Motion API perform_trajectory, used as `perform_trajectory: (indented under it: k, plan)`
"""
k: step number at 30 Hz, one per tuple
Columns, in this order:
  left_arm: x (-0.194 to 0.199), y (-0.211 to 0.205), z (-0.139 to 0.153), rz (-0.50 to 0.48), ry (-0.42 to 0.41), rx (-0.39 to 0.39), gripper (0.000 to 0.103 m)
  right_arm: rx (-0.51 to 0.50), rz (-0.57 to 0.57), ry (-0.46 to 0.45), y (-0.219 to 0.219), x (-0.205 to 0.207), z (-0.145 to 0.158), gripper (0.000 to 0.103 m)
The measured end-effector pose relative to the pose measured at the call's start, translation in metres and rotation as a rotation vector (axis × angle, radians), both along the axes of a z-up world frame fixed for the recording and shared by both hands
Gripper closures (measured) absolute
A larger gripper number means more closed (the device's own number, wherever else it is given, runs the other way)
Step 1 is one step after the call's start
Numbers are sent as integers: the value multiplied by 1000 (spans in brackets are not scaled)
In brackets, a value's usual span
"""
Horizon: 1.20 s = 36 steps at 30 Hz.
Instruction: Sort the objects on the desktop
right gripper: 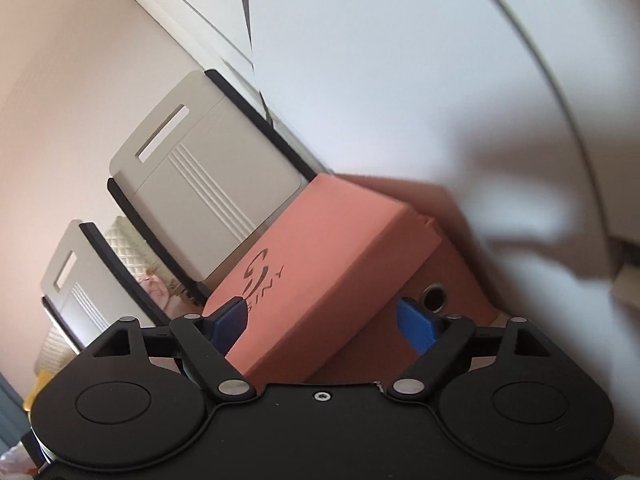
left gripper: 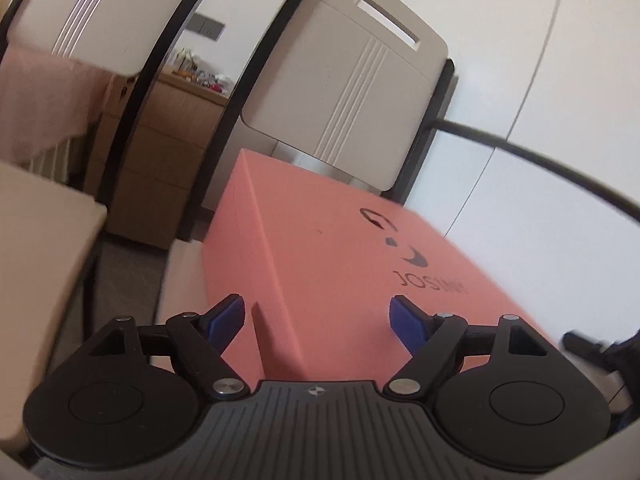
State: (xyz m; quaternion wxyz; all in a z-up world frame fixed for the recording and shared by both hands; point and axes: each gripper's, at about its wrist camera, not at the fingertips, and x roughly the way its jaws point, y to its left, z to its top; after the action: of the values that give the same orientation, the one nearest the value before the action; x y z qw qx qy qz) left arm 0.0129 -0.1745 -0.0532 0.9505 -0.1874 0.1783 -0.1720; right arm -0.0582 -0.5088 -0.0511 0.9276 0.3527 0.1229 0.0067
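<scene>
Though matte salmon-pink, box (left gripper: 320,248) bears dark logo.

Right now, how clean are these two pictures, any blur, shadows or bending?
Left wrist view: the fisheye bends the chair back and its black frame into curves, and the pink box is slightly soft. Right wrist view: strongly tilted, a broad soft shadow on the white table, and the box has a shaded side.
</scene>
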Motion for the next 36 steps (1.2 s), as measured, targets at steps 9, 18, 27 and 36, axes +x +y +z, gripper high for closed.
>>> perform_trajectory:
  k: [9,18,27,36]
  plan:
    - [-3,7,3,14,34,57,11,-323,81,-22,45,2,24,54]
    - [-13,48,28,23,53,130,10,-656,-63,41,65,61,36,64]
    - [-52,120,76,80,-10,205,6,-755,-148,145,58,103,33,68]
    - [-70,166,86,136,0,429,3,-730,-161,152,61,110,34,68]
